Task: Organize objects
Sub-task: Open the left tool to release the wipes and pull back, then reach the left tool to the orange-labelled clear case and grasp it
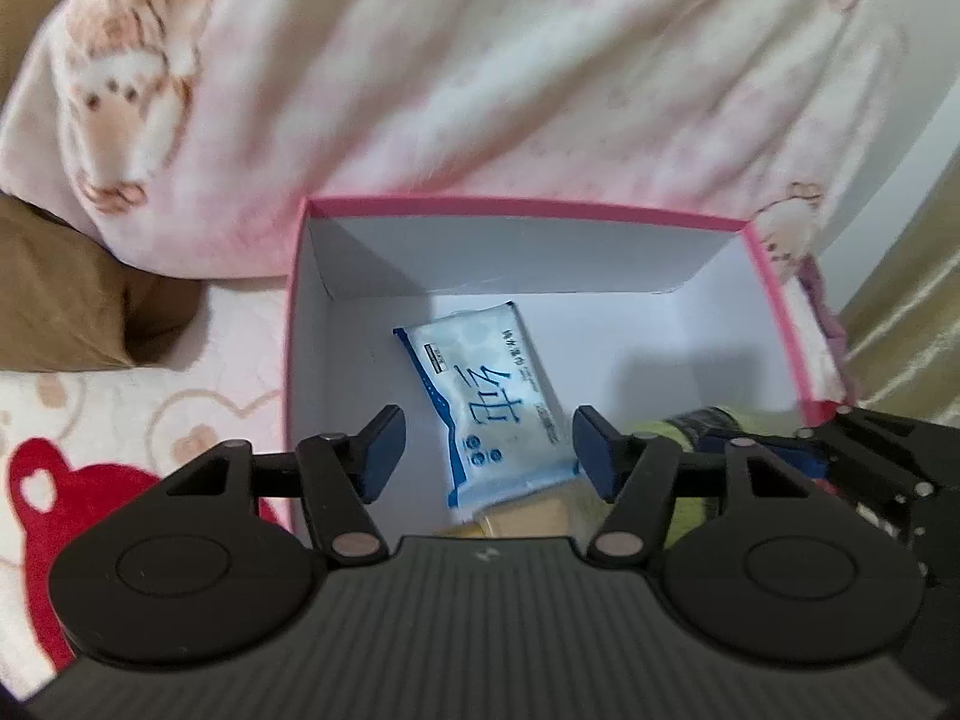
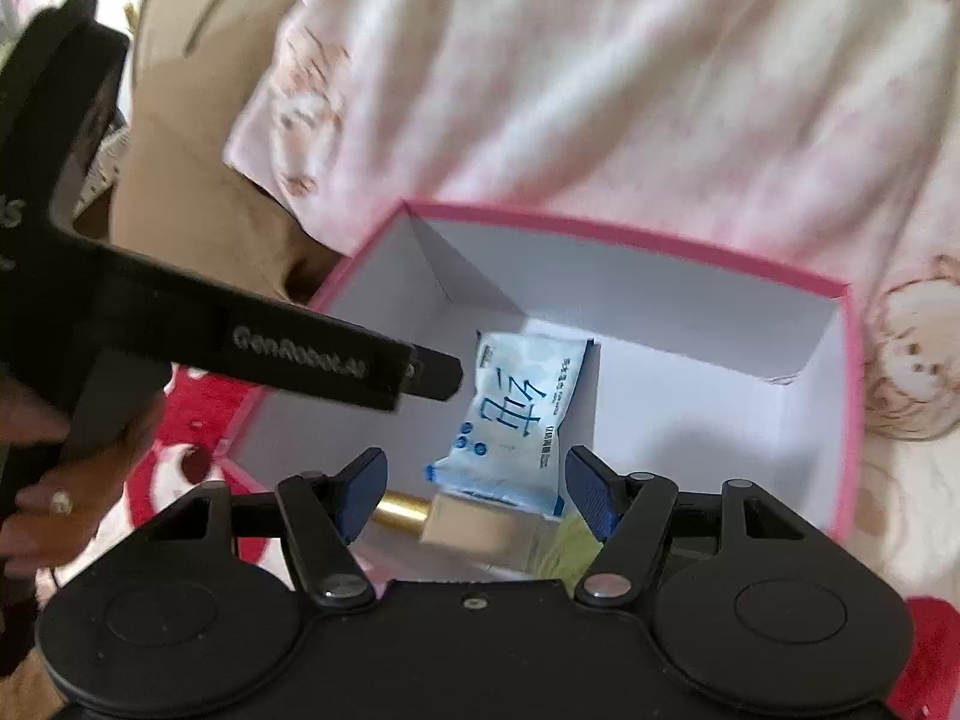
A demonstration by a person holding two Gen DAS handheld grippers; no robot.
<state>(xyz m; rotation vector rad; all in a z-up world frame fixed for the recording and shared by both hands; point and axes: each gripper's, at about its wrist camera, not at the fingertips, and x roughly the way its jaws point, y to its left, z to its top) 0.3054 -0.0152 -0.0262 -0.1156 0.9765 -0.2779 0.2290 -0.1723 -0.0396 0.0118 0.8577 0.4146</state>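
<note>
An open pink box (image 1: 510, 207) with white inside walls stands on the bed. On its floor lies a blue-and-white wipes pack (image 1: 486, 402), partly over a beige bottle (image 1: 528, 519) with a gold cap (image 2: 402, 510). A yellow-green item (image 1: 660, 429) lies beside them at the near right. My left gripper (image 1: 489, 450) hovers open above the pack, with nothing between its pads. My right gripper (image 2: 477, 492) is open too, above the box (image 2: 600, 231), the pack (image 2: 522, 414) and the bottle (image 2: 480, 525). The left gripper's black body (image 2: 240, 330) reaches in from the left.
A pink-and-white blanket (image 1: 480, 60) with bear prints is heaped behind the box. A brown pillow (image 1: 60, 300) lies at the left, on a sheet with a red bear pattern (image 1: 60, 480). A person's hand (image 2: 60, 510) grips the left tool. A gold curtain (image 1: 912, 330) hangs right.
</note>
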